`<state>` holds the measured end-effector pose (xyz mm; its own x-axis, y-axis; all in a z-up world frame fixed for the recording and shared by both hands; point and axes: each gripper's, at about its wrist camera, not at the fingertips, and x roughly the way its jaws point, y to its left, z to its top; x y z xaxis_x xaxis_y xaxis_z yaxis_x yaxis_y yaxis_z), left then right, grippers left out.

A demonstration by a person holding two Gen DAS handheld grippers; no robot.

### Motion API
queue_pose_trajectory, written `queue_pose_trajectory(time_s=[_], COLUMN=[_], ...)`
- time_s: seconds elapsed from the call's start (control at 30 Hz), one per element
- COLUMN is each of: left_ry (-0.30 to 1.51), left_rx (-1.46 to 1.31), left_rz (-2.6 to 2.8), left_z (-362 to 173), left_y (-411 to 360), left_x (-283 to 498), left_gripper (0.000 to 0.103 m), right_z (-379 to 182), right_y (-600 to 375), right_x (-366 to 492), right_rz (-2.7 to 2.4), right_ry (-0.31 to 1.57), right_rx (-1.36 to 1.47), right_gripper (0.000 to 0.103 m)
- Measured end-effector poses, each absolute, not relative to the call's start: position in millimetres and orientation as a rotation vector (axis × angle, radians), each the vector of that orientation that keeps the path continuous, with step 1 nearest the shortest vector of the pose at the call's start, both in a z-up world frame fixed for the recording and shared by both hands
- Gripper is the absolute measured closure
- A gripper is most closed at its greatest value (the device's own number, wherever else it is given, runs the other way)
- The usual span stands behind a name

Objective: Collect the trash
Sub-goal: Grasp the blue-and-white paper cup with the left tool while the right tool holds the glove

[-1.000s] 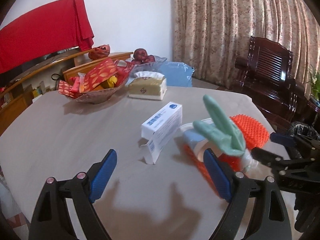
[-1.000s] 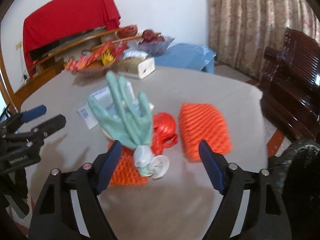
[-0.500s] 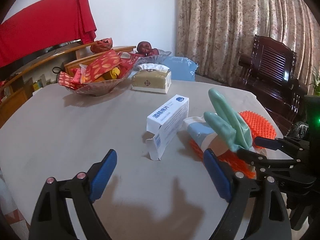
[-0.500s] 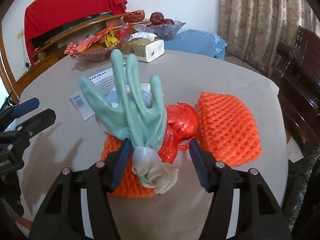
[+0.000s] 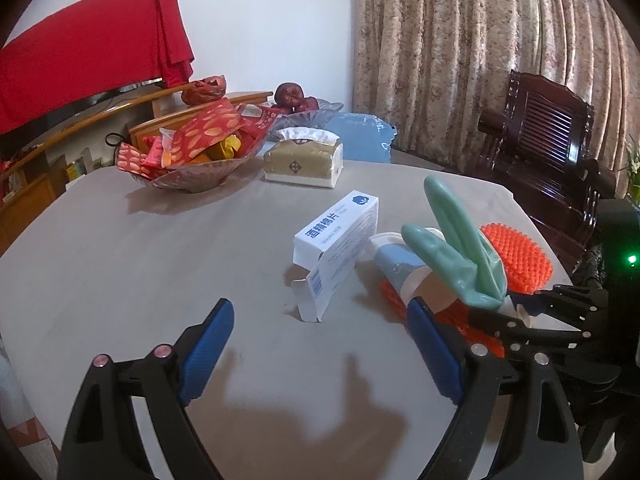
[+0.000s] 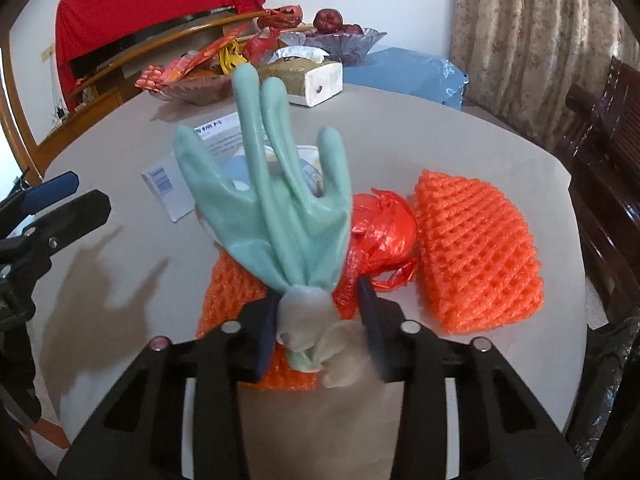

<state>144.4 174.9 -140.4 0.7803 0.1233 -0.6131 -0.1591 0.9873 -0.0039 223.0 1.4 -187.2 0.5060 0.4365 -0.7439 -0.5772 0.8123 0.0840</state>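
In the right wrist view the right gripper (image 6: 318, 320) sits at the lower centre of the frame, and its blue fingers (image 6: 266, 326) have just been closing: a second ago they stood wide on either side of the pile, and now they pinch the bunched pale cuff of the green rubber glove (image 6: 276, 200). The glove stands up from the grip, its fingertips pointing to the upper centre of the frame. Under and behind it on the grey counter (image 6: 400, 128) lie an orange foam net (image 6: 228, 292), a crumpled red plastic bag (image 6: 380, 236) and, at the right of the frame, a second orange foam net (image 6: 476, 248) lying flat. The pile fills more of the frame than it did a second ago. In the left wrist view the left gripper (image 5: 322, 356) hovers low over the counter with its fingers wide and nothing between them, just as before. Above them in that frame the white carton (image 5: 336, 240) lies with its end flap open, just left of the glove. The tissue box (image 5: 304, 160) and the snack bowl (image 5: 188, 170) sit at the upper left, unmoved.
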Motion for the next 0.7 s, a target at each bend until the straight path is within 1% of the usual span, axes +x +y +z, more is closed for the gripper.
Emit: queue_pose_trajectory(time_s=[0.1,0.4,0.7], left_ry=[0.658,0.653,0.665], left_rx=[-0.056,-0.058,-0.05], left_rz=[0.151,0.104,0.051], left_z=[-139.4,-137.1,-144.5], left_y=[172.2,153.3,123.6], left_x=[145.5,155.4,189.9], left_gripper=[0.017,0.017,0.016], right_z=[-176.4,-141.4,-138.8], right_y=[-6.4,-41.2,-60.5], right_x=[220.1,217.0,229.0], right_rz=[0.635,0.606,0.545], right_ry=[0.828,0.779,0.773], right_rx=[-0.143,-0.029,-0.024], right_gripper=[0.076,0.076,0.076])
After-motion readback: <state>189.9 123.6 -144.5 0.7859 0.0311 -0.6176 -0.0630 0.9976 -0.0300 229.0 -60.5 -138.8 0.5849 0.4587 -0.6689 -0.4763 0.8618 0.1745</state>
